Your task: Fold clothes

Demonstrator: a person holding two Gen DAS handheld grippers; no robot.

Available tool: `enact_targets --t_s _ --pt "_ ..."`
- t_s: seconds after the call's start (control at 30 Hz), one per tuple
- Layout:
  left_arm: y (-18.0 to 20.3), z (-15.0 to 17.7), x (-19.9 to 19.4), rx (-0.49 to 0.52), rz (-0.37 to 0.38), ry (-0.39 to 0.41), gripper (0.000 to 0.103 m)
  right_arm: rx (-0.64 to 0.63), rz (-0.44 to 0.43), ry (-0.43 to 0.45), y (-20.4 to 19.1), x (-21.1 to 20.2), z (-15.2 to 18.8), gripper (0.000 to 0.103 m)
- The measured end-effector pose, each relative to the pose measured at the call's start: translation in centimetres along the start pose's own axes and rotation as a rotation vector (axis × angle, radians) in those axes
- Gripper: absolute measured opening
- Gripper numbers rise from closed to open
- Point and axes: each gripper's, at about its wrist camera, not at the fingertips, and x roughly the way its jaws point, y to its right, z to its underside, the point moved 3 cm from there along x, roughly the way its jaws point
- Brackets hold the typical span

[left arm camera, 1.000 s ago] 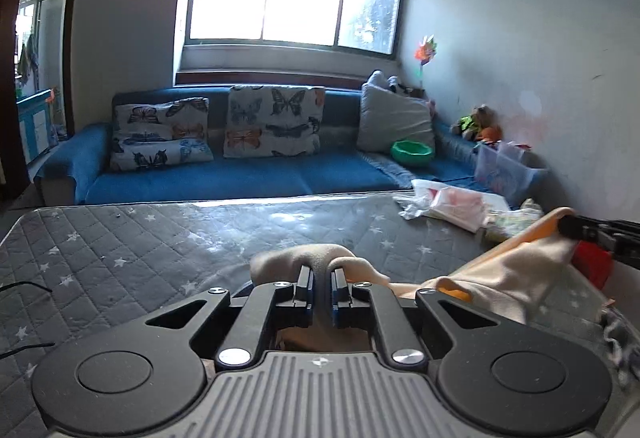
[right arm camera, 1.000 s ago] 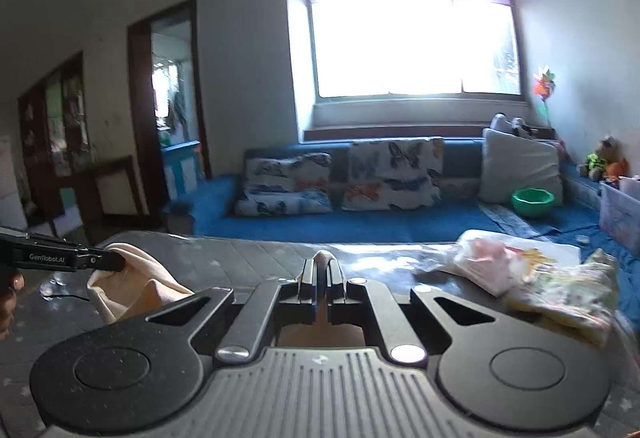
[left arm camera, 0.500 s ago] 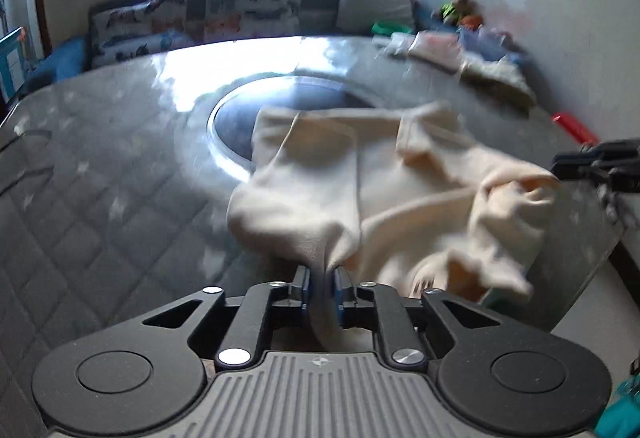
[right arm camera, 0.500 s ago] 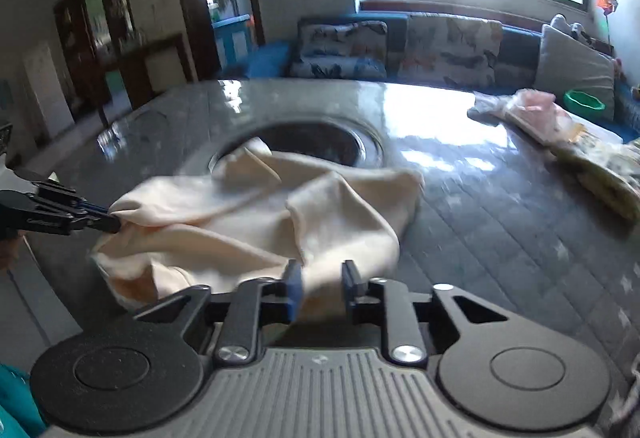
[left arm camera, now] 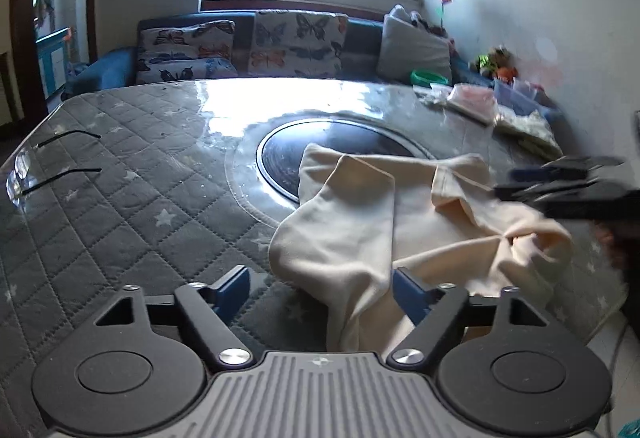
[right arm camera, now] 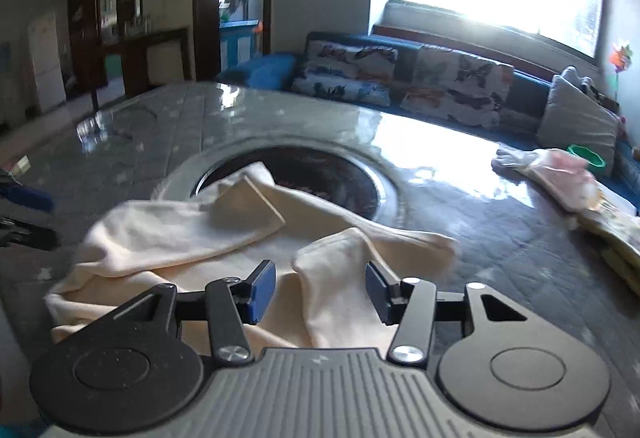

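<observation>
Left wrist view: the left gripper (left arm camera: 320, 288) is held low over the near edge of the dark grey quilted, star-patterned table cover (left arm camera: 120, 198), pointed forward toward the blue sofa with butterfly-print cushions (left arm camera: 296, 42). Its blue-padded jaws are spread wide apart, and a fold of the cream-coloured soft fabric garment (left arm camera: 400, 222) lies loosely between them without being gripped. The garment is spread in rumpled folds on the table, its far edge overlapping the round black inset (left arm camera: 288, 154) in the table's middle. At the right side of this view the right gripper (left arm camera: 560, 182) is seen blurred, above the garment's right side.

From the right wrist view, the right gripper (right arm camera: 320, 292) is likewise held low and level over the garment (right arm camera: 180, 226), with its jaws parted widely and a raised cloth fold sitting free between the pads. Clear plastic bags of pale clothing (right arm camera: 560, 178) lie well apart at the table's far right.
</observation>
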Motion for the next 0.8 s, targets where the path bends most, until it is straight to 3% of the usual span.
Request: enact_targets --t_s 0.17,0.23,0.33,0.6,0.8 --pt "0.1 0.4 0.1 -0.053 0.011 0.023 0.088 -0.082 0.053 -0.059 -1.5 4.4 0.3 0.037" --pt "0.3 0.4 0.3 -0.054 0.015 0.022 0.089 -0.071 0.051 -0.078 -1.4 5.2 0.6 0.014" --pt "0.5 0.4 0.7 -0.05 0.022 0.018 0.089 -0.035 0.082 -0.054 -0.5 4.6 0.9 0.005" --pt "1.2 0.3 1.5 -0.041 0.04 0.007 0.091 0.094 0.222 0.061 4.4 -1.8 1.6 0.005" --pt "2.0 -0.1 2.1 -0.019 0.059 0.006 0.091 0.199 0.357 0.034 8.3 -5.5 5.8 0.005"
